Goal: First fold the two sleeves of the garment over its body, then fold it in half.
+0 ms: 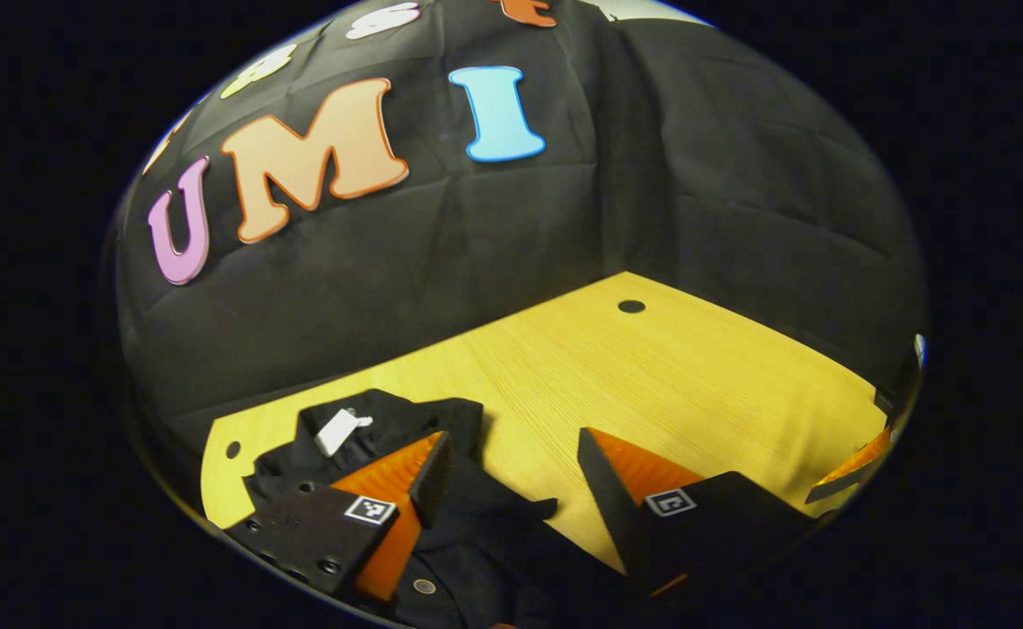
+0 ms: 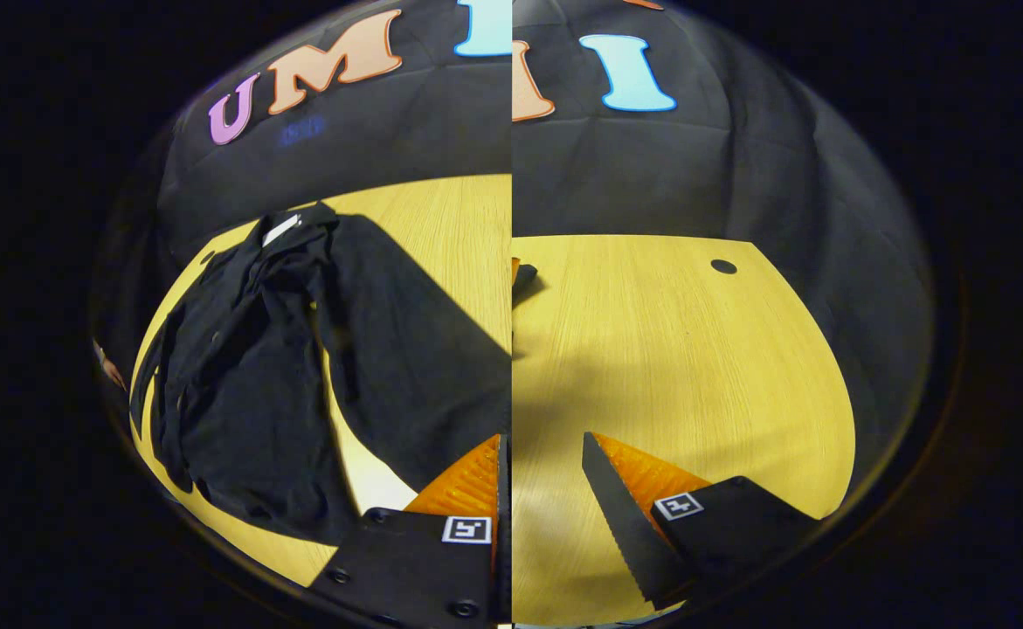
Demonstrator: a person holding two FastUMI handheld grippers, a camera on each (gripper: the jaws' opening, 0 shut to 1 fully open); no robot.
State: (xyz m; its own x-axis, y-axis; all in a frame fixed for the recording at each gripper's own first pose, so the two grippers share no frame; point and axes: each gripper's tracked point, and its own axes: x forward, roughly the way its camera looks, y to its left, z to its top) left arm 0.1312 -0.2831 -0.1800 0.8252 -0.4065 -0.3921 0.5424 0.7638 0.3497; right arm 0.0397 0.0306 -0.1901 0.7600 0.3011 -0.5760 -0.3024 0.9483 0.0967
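— Left gripper view? 
— Left tool (image 1: 515, 467) released above the black garment (image 1: 389, 428), crumpled at the wooden surface (image 1: 694, 384) edge.
— Right gripper view? 
— Right tool (image 2: 546, 472) also spread, holding nothing; garment (image 2: 249, 367) lies unfolded, well left of it.

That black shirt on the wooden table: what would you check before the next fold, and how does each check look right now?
1. Left gripper open: ok.
2. Right gripper open: ok.
3. Left gripper over the black shirt: ok.
4. Shirt lying flat: not ok, bunched and creased in the right gripper view.
5. Sleeves folded over the body: cannot tell.
6. Bare wooden table beside the shirt: ok.
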